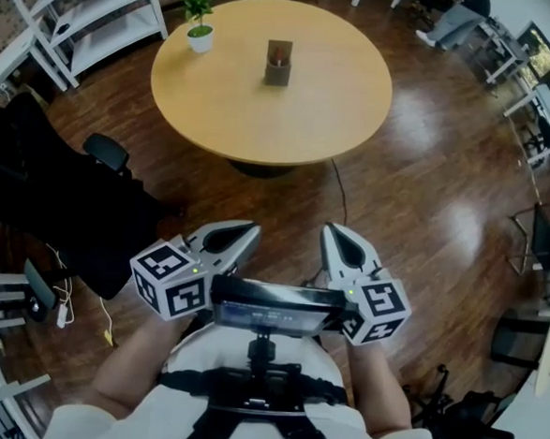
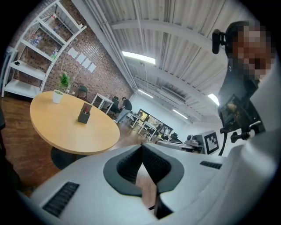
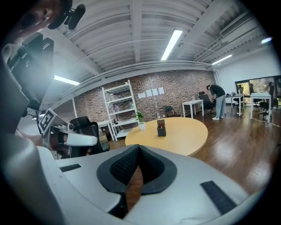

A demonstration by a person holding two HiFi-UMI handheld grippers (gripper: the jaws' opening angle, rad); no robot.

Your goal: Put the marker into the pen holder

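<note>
Left gripper (image 1: pixel 249 231): jaws closed on nothing, held at the waist at 7 o'clock in the head view, likely a rest pose.
Right gripper (image 1: pixel 336 231): also closed and empty, at 5 o'clock, aimed toward the table.
Pen holder (image 1: pixel 278 64): upright near the centre of the round table (image 1: pixel 329 114), at 12 o'clock, well apart from both grippers.
Potted plant (image 1: pixel 200 28): at the holder's 10 o'clock.
Marker: none lies loose; something red stands in the holder, possibly the marker.
</note>
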